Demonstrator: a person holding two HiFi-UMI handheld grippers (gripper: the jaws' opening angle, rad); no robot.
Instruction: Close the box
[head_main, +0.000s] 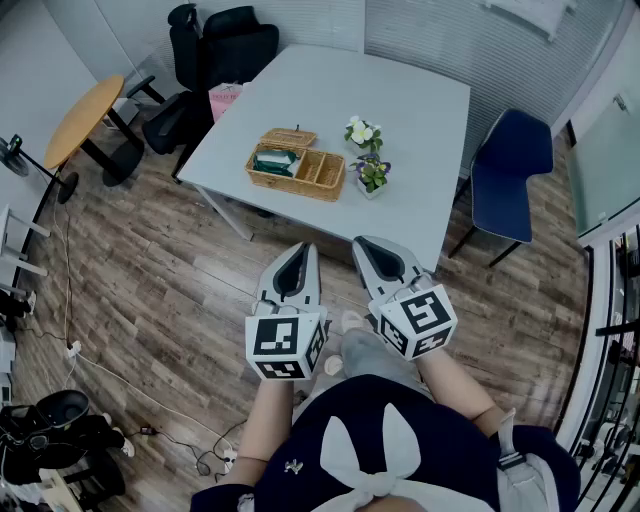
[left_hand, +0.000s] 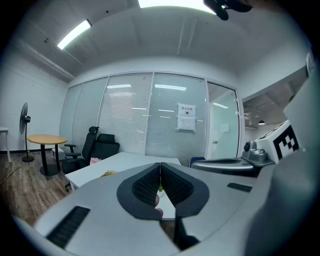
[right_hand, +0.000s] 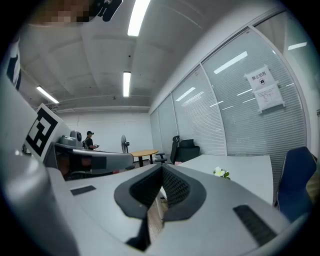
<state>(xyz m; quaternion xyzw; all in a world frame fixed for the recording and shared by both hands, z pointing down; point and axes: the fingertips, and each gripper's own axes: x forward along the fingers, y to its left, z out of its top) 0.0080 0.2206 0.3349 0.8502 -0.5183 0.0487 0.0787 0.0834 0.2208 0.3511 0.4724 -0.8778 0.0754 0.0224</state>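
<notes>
Box: wicker, rectangular, split into compartments, set on the white surface toward its near left part. Lid lies back behind the far edge, so the box is open. A dark green item sits in the left compartment; its kind cannot be made out. Two small flower pots stand just right of the box: one with white blooms farther back, one with purple blooms nearer. Left gripper: held low near the person's body, over the wood floor, well apart from the box; jaws clenched together with nothing between them. Right gripper: beside the left one, its tip close to the near edge of the surface; jaws likewise pressed together and empty. Both point roughly level toward the surface. Blue chair stands at the right side of the surface, black office chair at the far left corner. Round wooden table and a fan stand farther left.
</notes>
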